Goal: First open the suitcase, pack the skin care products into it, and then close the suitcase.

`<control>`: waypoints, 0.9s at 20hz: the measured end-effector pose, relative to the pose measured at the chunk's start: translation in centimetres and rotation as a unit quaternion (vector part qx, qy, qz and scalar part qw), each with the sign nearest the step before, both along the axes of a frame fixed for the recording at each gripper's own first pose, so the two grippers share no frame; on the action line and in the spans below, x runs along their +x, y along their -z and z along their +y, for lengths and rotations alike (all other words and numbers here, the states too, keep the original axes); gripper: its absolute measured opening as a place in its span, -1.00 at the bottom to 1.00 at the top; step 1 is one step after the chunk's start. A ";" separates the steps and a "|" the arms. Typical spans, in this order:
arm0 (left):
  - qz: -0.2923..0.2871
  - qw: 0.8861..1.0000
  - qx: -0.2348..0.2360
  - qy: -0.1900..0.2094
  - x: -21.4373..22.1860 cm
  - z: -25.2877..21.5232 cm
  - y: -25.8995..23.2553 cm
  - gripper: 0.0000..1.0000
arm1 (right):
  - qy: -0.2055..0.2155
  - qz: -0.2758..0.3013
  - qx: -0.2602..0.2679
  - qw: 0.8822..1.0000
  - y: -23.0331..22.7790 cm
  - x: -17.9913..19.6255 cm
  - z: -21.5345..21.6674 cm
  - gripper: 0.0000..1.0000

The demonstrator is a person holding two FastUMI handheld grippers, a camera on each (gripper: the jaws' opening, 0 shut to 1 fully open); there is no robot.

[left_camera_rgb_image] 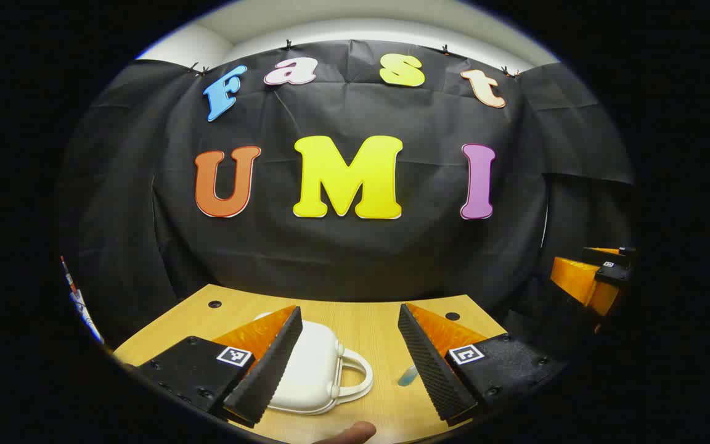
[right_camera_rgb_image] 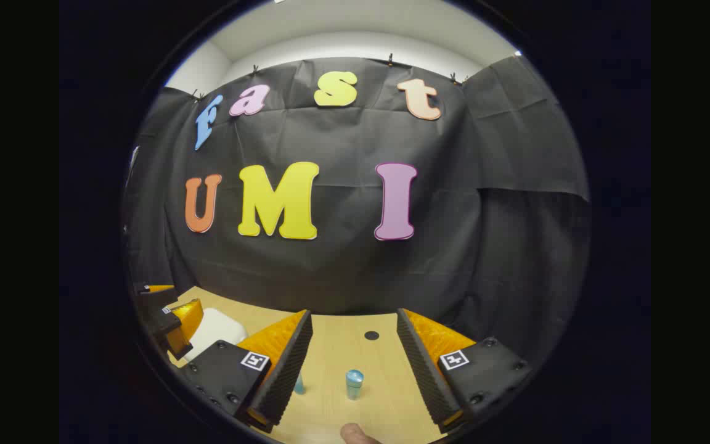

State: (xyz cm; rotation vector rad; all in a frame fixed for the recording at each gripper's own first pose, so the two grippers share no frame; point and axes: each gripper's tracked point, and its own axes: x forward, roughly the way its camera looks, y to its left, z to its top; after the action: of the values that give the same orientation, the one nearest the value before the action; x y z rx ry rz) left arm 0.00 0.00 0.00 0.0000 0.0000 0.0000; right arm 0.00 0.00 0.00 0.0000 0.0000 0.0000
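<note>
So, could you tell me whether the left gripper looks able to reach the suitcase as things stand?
Probably yes: the left gripper is open, and the closed white suitcase lies on the table just ahead between its fingers, with nothing in between.

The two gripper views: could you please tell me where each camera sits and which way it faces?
Left gripper view: rides on the left hand-held gripper, facing the booth wall over the table; its open fingers frame the closed white suitcase; a fingertip shows below.
Right gripper view: rides on the right hand-held gripper, facing the same wall; its open fingers frame a small blue bottle.
Shared: table, suitcase, wall; each shows the other gripper at its edge.
</note>
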 end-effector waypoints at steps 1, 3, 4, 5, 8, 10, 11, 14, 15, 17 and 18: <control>0.002 1.000 0.000 0.001 0.0 -0.2 0.1 0.99 | -0.002 0.002 0.000 1.000 0.0 0.0 -0.1 0.63; 0.004 1.000 -0.001 0.001 -0.2 -0.5 0.2 0.99 | -0.005 0.003 -0.001 1.000 0.3 0.0 -0.3 0.63; 0.004 1.000 -0.002 0.001 -0.2 -0.7 0.2 0.99 | -0.005 0.003 -0.002 1.000 0.3 0.1 -0.5 0.63; 0.005 1.000 -0.001 0.000 -0.2 -0.8 0.2 0.99 | -0.004 0.004 -0.002 1.000 0.4 0.1 -0.7 0.63; 0.000 1.000 0.005 0.000 -0.3 -1.2 -0.1 0.99 | -0.006 -0.001 0.000 1.000 0.1 0.0 -1.2 0.63; -0.003 1.000 0.006 0.000 -0.3 -1.4 -0.3 0.99 | -0.008 0.000 -0.004 1.000 0.2 -0.1 -1.4 0.63; -0.004 1.000 0.006 0.002 -0.4 -1.7 -0.2 0.99 | -0.010 0.001 -0.005 1.000 0.2 -0.2 -1.5 0.63; -0.004 1.000 0.007 0.005 -0.6 -2.2 -0.3 0.99 | -0.011 -0.003 -0.009 1.000 0.2 -0.6 -1.9 0.63; -0.004 1.000 0.007 0.006 -0.6 -2.4 -0.2 0.99 | -0.012 -0.004 -0.010 1.000 0.1 -0.6 -2.0 0.63; -0.005 1.000 0.008 0.008 -0.7 -2.8 -0.2 0.99 | -0.012 -0.005 -0.011 1.000 0.0 -0.8 -2.2 0.62; -0.005 1.000 0.009 0.008 -0.7 -2.9 -0.2 0.99 | -0.012 -0.005 -0.012 1.000 0.1 -0.8 -2.3 0.63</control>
State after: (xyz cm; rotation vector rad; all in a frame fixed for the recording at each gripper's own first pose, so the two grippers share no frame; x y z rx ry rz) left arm -0.73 -2.86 0.19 0.0183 -0.0096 -0.0167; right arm -0.76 -2.32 -0.10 -0.0234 -0.0096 0.0237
